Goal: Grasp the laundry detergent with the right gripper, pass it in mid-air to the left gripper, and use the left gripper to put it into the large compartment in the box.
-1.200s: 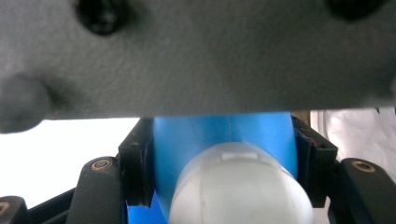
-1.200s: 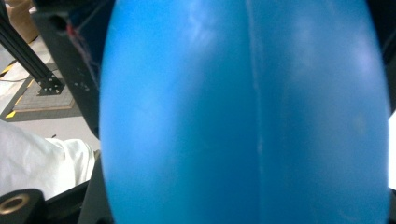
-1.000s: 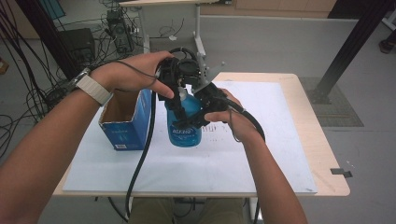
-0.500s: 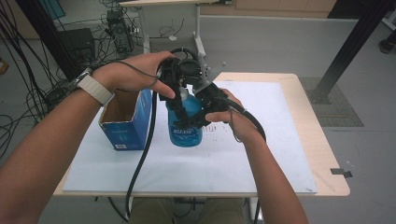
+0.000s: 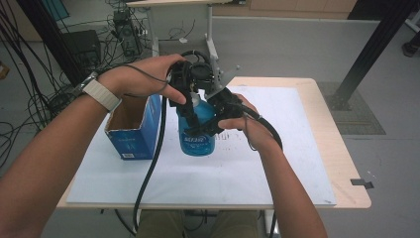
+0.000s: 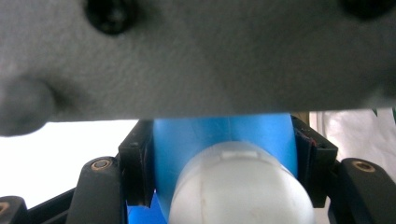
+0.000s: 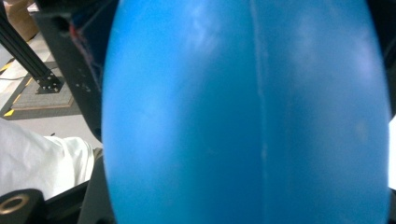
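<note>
A blue plastic bottle (image 5: 197, 138) with a white cap stands upright on the white sheet near the table's middle. My left gripper (image 5: 191, 90) comes down on its top. In the left gripper view the black pads (image 6: 135, 170) press both sides of the blue neck (image 6: 224, 133) just past the white cap (image 6: 238, 189). My right gripper (image 5: 212, 120) clamps the bottle's body from the right side. In the right gripper view the blue body (image 7: 243, 116) spans the gap between the dark jaws.
An open blue cardboard box (image 5: 132, 134) stands just left of the bottle. A white sheet (image 5: 282, 163) covers most of the wooden table (image 5: 346, 163). A blurred grey plate (image 6: 196, 56) crosses the top of the left gripper view. Cables trail off the near edge.
</note>
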The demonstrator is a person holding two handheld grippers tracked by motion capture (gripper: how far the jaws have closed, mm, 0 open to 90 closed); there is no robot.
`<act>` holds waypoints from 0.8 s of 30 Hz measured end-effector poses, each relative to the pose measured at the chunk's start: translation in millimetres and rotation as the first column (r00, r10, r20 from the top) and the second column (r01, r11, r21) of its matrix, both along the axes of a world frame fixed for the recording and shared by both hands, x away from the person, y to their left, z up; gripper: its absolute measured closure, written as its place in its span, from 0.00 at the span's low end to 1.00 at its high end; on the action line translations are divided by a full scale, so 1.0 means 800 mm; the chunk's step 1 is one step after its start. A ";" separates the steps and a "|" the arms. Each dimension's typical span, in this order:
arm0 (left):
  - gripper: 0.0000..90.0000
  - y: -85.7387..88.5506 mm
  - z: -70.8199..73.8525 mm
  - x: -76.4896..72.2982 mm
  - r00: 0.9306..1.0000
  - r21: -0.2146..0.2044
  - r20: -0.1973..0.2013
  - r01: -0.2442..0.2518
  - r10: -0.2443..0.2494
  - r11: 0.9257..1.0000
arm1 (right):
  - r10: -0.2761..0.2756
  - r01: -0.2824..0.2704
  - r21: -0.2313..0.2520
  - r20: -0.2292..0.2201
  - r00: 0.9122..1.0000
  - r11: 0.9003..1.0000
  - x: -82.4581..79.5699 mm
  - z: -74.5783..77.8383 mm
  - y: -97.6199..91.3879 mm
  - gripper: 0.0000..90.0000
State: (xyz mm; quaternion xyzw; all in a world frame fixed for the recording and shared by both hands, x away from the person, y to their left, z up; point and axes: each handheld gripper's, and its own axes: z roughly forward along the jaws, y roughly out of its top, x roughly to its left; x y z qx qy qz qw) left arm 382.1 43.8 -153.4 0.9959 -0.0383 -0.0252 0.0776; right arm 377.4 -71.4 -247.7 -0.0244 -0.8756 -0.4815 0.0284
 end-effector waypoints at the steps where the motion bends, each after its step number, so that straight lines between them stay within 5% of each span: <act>1: 0.42 0.000 0.000 0.000 1.000 0.000 0.000 0.000 0.000 1.000 | -0.001 0.001 0.005 -0.012 1.000 1.000 -0.001 0.000 0.000 0.48; 24: 0.42 -0.001 0.003 -0.005 1.000 -0.003 0.013 0.001 -0.001 1.000 | 0.004 -0.004 0.003 0.009 1.000 1.000 -0.003 0.002 -0.002 0.48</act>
